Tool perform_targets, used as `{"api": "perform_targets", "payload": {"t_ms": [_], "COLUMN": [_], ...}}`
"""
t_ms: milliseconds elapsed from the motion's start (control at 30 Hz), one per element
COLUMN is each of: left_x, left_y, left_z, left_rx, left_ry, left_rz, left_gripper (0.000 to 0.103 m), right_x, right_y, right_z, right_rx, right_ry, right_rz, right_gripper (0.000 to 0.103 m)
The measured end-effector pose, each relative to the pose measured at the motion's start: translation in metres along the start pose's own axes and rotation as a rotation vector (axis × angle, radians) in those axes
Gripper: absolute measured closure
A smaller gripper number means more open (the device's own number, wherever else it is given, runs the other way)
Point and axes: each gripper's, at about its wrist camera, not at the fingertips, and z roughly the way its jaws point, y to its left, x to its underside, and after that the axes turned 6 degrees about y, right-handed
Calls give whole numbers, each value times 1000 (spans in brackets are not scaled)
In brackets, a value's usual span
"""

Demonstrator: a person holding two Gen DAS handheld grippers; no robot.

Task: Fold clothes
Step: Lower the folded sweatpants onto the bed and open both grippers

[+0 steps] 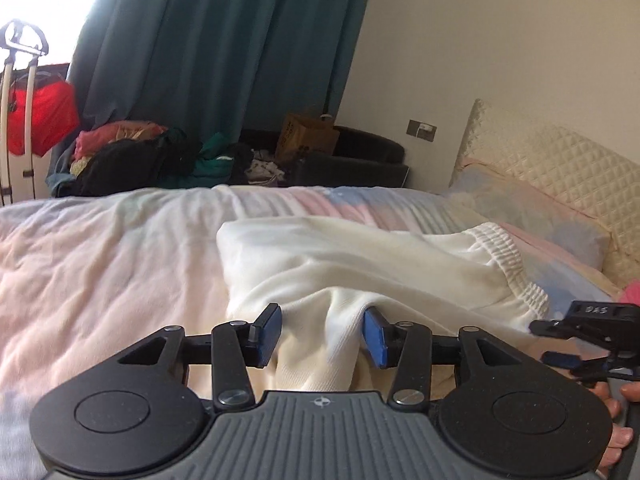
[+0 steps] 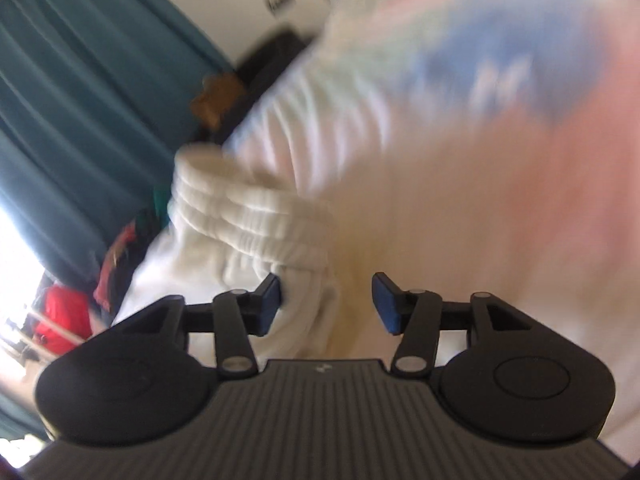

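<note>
Both grippers are open. Left gripper [image 1: 321, 334] has its blue pads [image 1: 269, 332] apart, with a ridge of the white clothes [image 1: 360, 268] sitting between them. The cloth bunches up in the gap, but the pads do not pinch it shut. Right gripper [image 2: 325, 304] is spread wide too, and the white clothes [image 2: 248, 240] lie under and between its fingers. That picture is blurry, so I cannot tell if its pads touch the cloth.

In the left view, the right gripper [image 1: 576, 340] shows at the right edge, near the stretchy waistband [image 1: 516, 276], with a hand [image 1: 616, 420] below it.

A brown paper bag [image 1: 304, 136] stands far back by the wall. I cannot see what is in it.

The white clothes lie crumpled on the bed [image 1: 100, 260], which has a soft pink, blue and white cover. A pillow [image 1: 532, 216] rests at the head, against a cream quilted headboard [image 1: 560, 168]. Behind the bed hang teal curtains [image 1: 224, 48]. A heap of clothes [image 1: 132, 156] sits below them, next to something red [image 1: 40, 120] on a stand.
</note>
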Motion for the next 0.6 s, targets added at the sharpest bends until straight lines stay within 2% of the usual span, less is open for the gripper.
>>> {"api": "perform_targets", "payload": {"t_ms": [67, 100, 167, 233, 300, 333, 433, 533, 600], "left_x": [-8, -13, -22, -25, -22, -19, -2, 11, 15], "left_y": [-9, -15, -25, -27, -19, -15, -4, -2, -6], "left_z": [-7, -9, -3, 9, 25, 32, 47, 56, 60], "left_rx": [-6, -4, -31, -62, -72, -88, -158, -183, -198], "left_ry": [-8, -14, -28, -14, 33, 56, 80, 76, 73], "left_rz": [12, 19, 44, 43, 11, 1, 31, 80, 122], "left_gripper": [52, 48, 39, 38, 38, 38, 39, 35, 34], "right_x": [-7, -11, -20, -23, -22, -21, -16, -16, -14], "right_y": [13, 21, 44, 60, 73, 79, 85, 68, 49], "right_z": [-24, -33, -31, -15, 12, 25, 65, 106, 126], "right_rx": [-7, -19, -98, -157, -159, -159, -91, -11, -14], "right_ry": [-139, -193, -207, -189, -150, -131, -70, 12, 51], "right_rz": [-70, -112, -235, -313, -394, -435, -561, -551, -526], "right_gripper": [47, 47, 47, 47, 49, 56, 62, 63, 58]}}
